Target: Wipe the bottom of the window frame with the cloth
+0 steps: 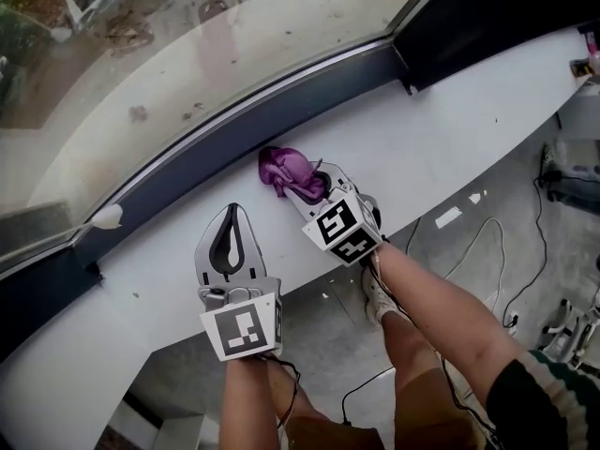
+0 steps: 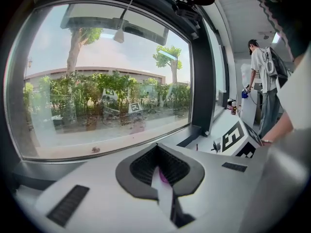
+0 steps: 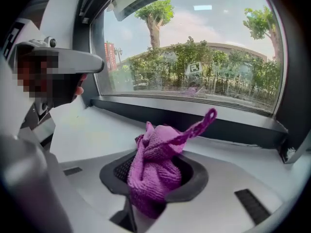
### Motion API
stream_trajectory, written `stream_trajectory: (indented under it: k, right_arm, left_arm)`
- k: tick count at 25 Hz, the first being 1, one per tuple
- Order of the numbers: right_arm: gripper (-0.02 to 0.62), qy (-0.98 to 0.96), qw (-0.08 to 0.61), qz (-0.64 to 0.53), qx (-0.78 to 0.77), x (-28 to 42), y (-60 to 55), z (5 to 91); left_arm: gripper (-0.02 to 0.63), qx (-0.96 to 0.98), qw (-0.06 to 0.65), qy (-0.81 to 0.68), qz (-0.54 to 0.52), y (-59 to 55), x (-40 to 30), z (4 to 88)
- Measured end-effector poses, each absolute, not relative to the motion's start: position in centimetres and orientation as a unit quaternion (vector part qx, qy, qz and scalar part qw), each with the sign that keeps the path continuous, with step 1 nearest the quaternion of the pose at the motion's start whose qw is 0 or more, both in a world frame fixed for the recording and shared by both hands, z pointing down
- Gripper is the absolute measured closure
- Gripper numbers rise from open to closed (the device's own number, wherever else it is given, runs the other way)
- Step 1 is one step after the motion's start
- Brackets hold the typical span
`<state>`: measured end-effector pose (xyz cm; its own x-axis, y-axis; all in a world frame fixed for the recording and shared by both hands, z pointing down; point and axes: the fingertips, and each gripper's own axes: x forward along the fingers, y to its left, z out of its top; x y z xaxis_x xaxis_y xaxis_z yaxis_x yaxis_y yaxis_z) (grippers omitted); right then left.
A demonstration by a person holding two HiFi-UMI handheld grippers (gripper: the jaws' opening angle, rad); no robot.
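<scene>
A crumpled purple cloth [image 1: 289, 168] rests on the white sill [image 1: 441, 139], just in front of the dark bottom rail of the window frame [image 1: 281, 101]. My right gripper [image 1: 305, 182] is shut on it. In the right gripper view the cloth [image 3: 154, 165] bulges up out of the jaws, with one corner sticking up toward the frame rail [image 3: 204, 123]. My left gripper [image 1: 231, 211] lies on the sill to the left of the cloth. Its jaws are closed tip to tip and hold nothing. In its own view the left gripper [image 2: 159, 165] points at the glass.
A white lump [image 1: 106, 217] sticks to the frame rail at the left. Small items [image 1: 589, 60] stand at the sill's far right end. Cables [image 1: 487, 251] lie on the floor below the sill edge. A person [image 2: 265, 76] stands far along the sill.
</scene>
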<state>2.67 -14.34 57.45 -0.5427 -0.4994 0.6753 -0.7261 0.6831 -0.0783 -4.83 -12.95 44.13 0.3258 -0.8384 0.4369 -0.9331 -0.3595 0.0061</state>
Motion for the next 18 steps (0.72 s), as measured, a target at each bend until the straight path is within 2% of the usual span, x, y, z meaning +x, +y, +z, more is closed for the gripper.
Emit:
stream_trajectory:
  k: [18]
  right_arm:
    - [0.454,-0.834,0.324,0.175,0.41,16.8,-17.5,57.8]
  left_arm:
    - [0.601,0.831,0.13,-0.507,0.188,-15.2,7.8,46.1]
